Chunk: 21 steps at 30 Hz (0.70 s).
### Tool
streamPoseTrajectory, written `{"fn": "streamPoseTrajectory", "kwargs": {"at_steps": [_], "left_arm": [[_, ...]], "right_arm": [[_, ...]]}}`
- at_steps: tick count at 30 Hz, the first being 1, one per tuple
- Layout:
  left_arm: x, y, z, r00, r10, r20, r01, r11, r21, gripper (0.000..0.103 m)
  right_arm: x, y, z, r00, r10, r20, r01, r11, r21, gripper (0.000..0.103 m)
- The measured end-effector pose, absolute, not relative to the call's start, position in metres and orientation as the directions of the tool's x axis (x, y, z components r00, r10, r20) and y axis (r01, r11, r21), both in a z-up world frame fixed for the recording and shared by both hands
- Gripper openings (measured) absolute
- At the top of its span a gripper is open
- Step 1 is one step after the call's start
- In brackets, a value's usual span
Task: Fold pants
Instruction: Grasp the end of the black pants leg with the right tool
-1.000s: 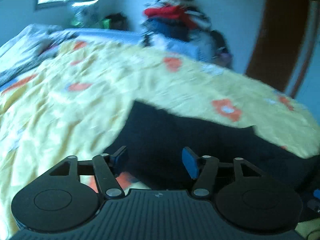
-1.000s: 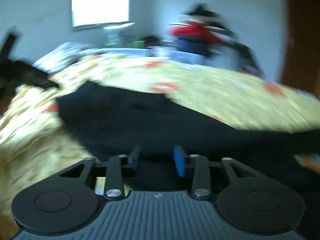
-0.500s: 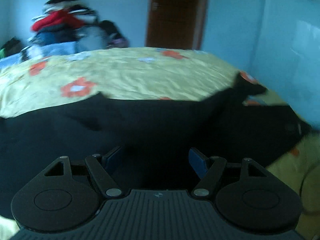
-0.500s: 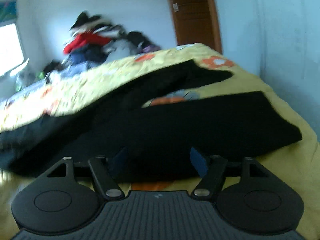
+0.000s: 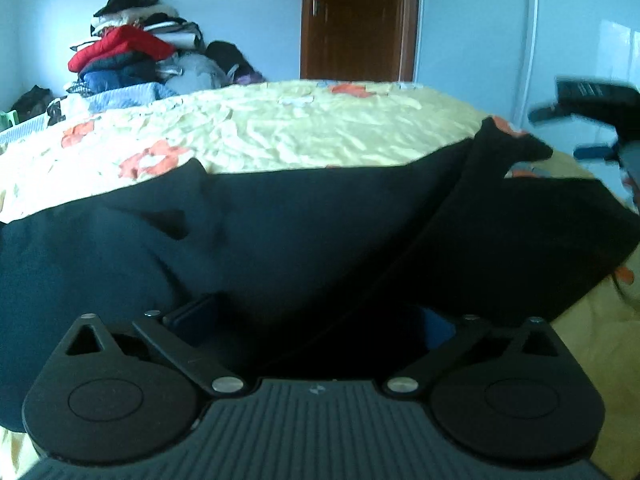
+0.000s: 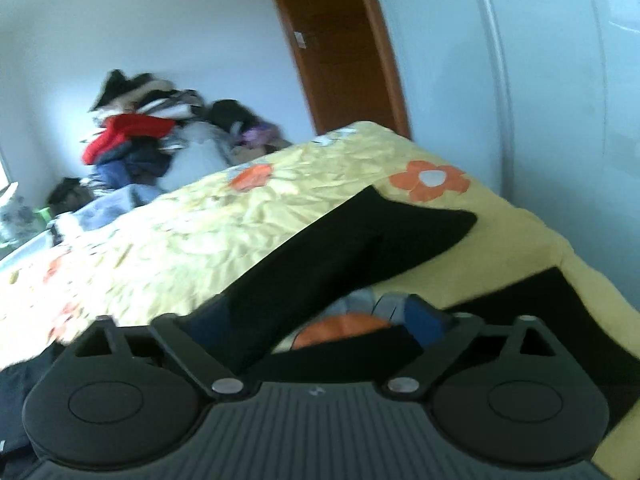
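Black pants [image 5: 304, 232] lie across a yellow flowered bedspread [image 5: 304, 132]. One leg [image 5: 492, 168] runs toward the bed's far right corner. My left gripper [image 5: 316, 320] hovers low over the pants, its jaws opening wide; cloth lies beneath them and the pads do not press on it. In the right wrist view one leg [image 6: 360, 248] slants up to the right and the other leg [image 6: 540, 304] lies at the right edge. My right gripper [image 6: 316, 320] is opening wide over the gap between the legs. It shows blurred as the right gripper [image 5: 592, 96] in the left wrist view.
A heap of clothes [image 5: 132, 56] is piled behind the bed against the wall. A brown door [image 5: 356, 20] stands at the back, with a white wall panel [image 5: 480, 40] right of it. The bed's right edge [image 6: 560, 240] drops off close to the pants.
Both views have swung from the window side of the bed toward the door side. Both grippers' jaws have spread much wider. The right gripper now sits over the leg ends.
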State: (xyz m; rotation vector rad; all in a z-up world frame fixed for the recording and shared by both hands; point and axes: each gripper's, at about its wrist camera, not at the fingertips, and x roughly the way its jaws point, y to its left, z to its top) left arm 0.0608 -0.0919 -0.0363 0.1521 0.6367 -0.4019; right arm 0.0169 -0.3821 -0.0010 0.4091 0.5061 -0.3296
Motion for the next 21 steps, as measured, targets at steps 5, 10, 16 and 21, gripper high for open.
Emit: {"fn": "streamPoseTrajectory", "kwargs": {"at_steps": [5, 10, 16, 21], "left_arm": [[0.062, -0.091, -0.037, 0.728, -0.318, -0.607, 0.41, 0.912, 0.015, 0.103], [0.062, -0.092, -0.037, 0.728, -0.318, -0.607, 0.411, 0.912, 0.015, 0.103], [0.063, -0.092, -0.037, 0.728, -0.316, -0.608, 0.411, 0.912, 0.018, 0.103], [0.063, -0.092, -0.037, 0.728, -0.316, -0.608, 0.41, 0.912, 0.018, 0.103]], "right_arm": [[0.062, -0.393, 0.009, 0.795, -0.255, -0.55, 0.453, 0.853, 0.259, 0.1], [0.113, -0.406, 0.013, 0.723, -0.34, -0.601, 0.526, 0.835, 0.16, 0.101], [0.161, -0.426, -0.003, 0.605, -0.344, -0.718, 0.603, 0.787, 0.131, 0.101], [0.179, -0.426, -0.014, 0.588, -0.403, -0.702, 0.589, 0.808, 0.03, 0.1]]}}
